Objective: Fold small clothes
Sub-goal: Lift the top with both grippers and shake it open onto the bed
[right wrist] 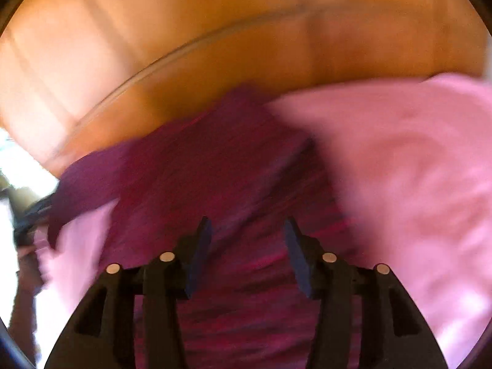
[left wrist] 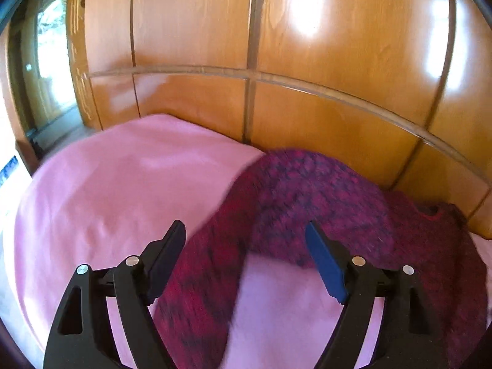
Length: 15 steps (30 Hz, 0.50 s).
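Note:
A dark red and purple knitted sweater [left wrist: 307,196] lies on a pink sheet [left wrist: 117,190], one sleeve bent toward me and its collar at the right. My left gripper [left wrist: 246,230] hangs just above that sleeve, jaws wide open, nothing pinched between the pads. In the blurred right wrist view the same sweater [right wrist: 215,166] fills the middle. My right gripper [right wrist: 247,224] is over it with its jaws apart. No fabric shows between its blue pads [right wrist: 295,246].
A glossy wooden panelled wall [left wrist: 276,46] rises right behind the bed. A doorway with daylight [left wrist: 46,61] opens at the far left. Pink sheet [right wrist: 415,169] spreads to the right of the sweater in the right wrist view.

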Motion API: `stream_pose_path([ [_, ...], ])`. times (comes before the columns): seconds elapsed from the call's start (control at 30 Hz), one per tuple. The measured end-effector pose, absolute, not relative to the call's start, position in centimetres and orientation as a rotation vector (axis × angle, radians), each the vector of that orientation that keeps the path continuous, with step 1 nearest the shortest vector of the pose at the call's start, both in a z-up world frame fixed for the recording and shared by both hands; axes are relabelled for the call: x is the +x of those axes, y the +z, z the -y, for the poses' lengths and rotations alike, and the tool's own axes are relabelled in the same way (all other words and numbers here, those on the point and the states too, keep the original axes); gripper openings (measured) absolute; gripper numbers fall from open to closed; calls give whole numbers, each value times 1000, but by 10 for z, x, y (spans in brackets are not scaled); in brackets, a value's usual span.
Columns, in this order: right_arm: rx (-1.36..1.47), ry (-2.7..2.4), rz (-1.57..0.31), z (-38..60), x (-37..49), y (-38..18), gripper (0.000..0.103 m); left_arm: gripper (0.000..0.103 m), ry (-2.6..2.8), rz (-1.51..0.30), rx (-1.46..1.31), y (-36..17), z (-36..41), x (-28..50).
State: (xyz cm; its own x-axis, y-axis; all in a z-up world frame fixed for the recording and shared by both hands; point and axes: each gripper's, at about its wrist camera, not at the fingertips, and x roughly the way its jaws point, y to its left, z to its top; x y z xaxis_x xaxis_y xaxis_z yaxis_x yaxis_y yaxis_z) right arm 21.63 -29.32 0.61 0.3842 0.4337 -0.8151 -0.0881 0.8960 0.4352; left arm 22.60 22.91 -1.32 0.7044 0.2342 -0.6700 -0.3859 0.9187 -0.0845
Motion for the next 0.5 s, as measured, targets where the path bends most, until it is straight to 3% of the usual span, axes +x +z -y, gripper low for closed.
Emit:
stream_pose_path([
  [0.13, 466, 524, -1270, 228, 211, -34, 58, 79, 251, -728, -269, -23, -213, 195],
  [0.2, 441, 533, -1260, 208, 212, -39, 47, 79, 180, -750, -286, -33, -200, 179],
  [0.27, 397, 521, -1207, 196, 217, -31, 20, 79, 100, -783, -304, -44, -187, 167],
  [0.33, 381, 488, -1152, 201, 224, -14, 14, 79, 21, -805, -331, -53, -177, 157],
  [0.5, 418, 300, -986, 268, 249, 26, 12, 79, -183, -860, -443, -78, -152, 135],
])
